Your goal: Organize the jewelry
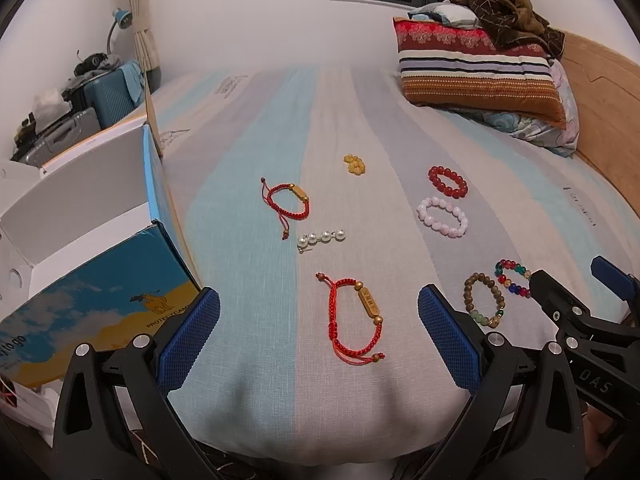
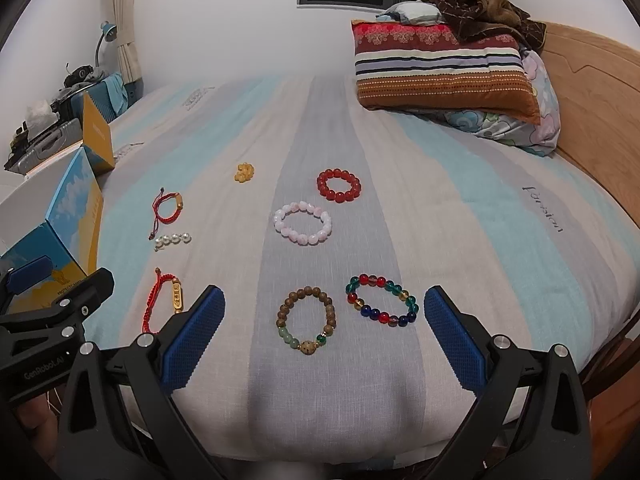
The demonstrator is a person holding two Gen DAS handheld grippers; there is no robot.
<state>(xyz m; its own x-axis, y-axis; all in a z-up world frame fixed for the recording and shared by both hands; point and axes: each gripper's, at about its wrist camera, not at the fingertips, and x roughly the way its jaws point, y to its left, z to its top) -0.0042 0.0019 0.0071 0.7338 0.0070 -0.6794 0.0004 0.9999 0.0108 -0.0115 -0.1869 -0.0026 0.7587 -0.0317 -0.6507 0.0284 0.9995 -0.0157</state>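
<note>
Several bracelets lie on the striped bed sheet. My left gripper [image 1: 319,336] is open and empty, with a red cord bracelet [image 1: 354,320] between its fingers. A second red cord bracelet [image 1: 289,202], a pearl strand [image 1: 321,239] and a yellow bead cluster [image 1: 355,164] lie beyond. My right gripper [image 2: 325,334] is open and empty, with a brown wooden bead bracelet [image 2: 306,319] and a multicolour glass bead bracelet [image 2: 382,300] between its fingers. A pink bead bracelet [image 2: 303,223] and a red bead bracelet [image 2: 339,184] lie farther off. An open blue and yellow box [image 1: 86,248] stands at the left.
A striped pillow [image 2: 440,76] with clothes piled on it lies at the far right by the wooden headboard [image 2: 592,80]. Suitcases [image 1: 100,96] and a lamp stand beyond the bed's left side. The bed's near edge runs just below both grippers.
</note>
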